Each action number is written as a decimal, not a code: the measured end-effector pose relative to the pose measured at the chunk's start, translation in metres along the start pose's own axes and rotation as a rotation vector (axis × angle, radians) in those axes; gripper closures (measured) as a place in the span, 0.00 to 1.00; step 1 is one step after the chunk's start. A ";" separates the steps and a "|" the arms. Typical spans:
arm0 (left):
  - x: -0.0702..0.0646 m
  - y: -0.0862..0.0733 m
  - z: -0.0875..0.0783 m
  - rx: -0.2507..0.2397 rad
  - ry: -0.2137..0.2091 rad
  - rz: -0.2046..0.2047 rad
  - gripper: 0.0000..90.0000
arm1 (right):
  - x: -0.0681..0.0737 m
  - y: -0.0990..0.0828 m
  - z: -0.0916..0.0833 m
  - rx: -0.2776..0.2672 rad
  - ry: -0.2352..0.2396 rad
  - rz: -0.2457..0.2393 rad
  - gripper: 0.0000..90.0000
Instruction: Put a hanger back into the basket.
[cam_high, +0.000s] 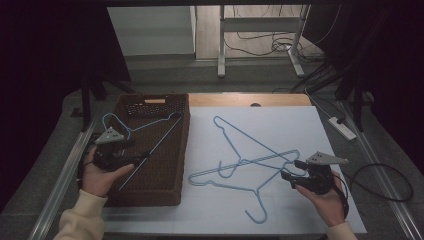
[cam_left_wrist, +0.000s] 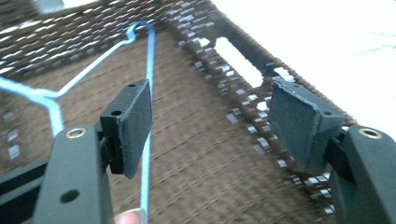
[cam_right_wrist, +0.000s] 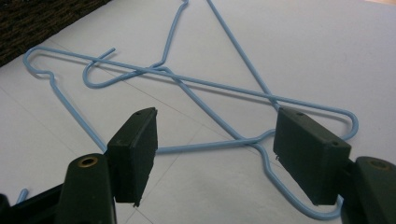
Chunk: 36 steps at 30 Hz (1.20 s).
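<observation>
A brown woven basket (cam_high: 155, 100) stands at the table's left, and a blue wire hanger (cam_high: 150, 122) lies in it, hook toward the left wall. My left gripper (cam_high: 134, 151) hovers over the basket's near left part, open with nothing between its pads. In the left gripper view the hanger (cam_left_wrist: 149, 60) runs below the left pad, across the basket floor (cam_left_wrist: 201, 154). Two more blue hangers (cam_high: 240, 132) (cam_high: 222, 184) lie crossed on the white sheet. My right gripper (cam_high: 291, 170) is open at their right end; in the right gripper view the jaws (cam_right_wrist: 217, 154) straddle the crossed wires (cam_right_wrist: 205, 84) from above.
The white sheet (cam_high: 280, 125) covers the table right of the basket. A power strip (cam_high: 342, 127) and a black cable (cam_high: 385, 180) lie off the right edge. A metal rail (cam_high: 65, 170) runs along the left edge. Desk legs (cam_high: 220, 50) stand beyond.
</observation>
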<state>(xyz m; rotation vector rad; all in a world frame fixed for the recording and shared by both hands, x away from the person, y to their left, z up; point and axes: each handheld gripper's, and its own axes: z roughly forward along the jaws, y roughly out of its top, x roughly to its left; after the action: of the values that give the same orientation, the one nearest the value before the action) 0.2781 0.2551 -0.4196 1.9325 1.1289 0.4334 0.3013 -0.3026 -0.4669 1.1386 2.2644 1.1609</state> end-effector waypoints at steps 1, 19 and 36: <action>-0.004 0.000 0.001 -0.007 -0.013 0.014 0.35 | 0.000 0.000 0.000 0.000 0.000 0.001 0.35; -0.035 -0.015 0.002 -0.085 -0.117 0.063 0.35 | -0.001 -0.002 -0.003 -0.015 0.011 -0.011 0.34; -0.050 -0.022 0.011 -0.080 -0.146 0.088 0.35 | 0.001 -0.008 -0.001 -0.002 0.024 -0.020 0.35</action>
<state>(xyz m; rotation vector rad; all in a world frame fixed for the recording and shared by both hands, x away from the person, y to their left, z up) 0.2463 0.2136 -0.4378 1.9155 0.9229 0.3729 0.2964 -0.3051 -0.4722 1.1051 2.2863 1.1752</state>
